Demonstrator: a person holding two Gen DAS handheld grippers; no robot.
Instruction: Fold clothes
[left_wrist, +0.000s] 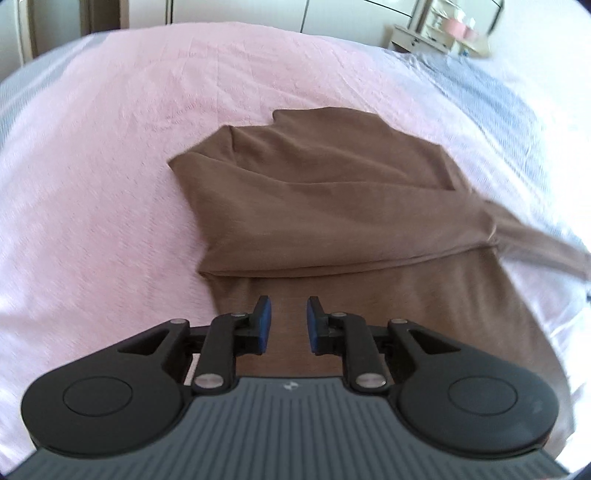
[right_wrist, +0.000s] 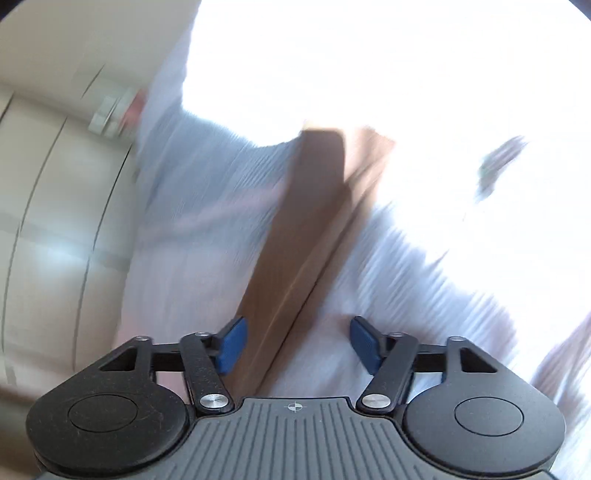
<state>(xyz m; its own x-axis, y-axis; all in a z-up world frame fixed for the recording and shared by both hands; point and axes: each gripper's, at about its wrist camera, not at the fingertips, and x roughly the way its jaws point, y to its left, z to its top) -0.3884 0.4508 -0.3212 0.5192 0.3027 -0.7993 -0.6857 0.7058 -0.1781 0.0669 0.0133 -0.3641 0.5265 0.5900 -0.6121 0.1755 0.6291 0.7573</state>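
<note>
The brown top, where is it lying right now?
In the left wrist view the brown top lies partly folded on the pink bedspread, just ahead of the open left gripper; one sleeve trails off to the right.

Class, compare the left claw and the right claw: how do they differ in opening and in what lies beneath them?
The left claw has a narrow gap; the right claw is spread wide. The left hovers over the brown garment body; the right over its sleeve, in a blurred view. Both are open, gripping nothing.
</note>
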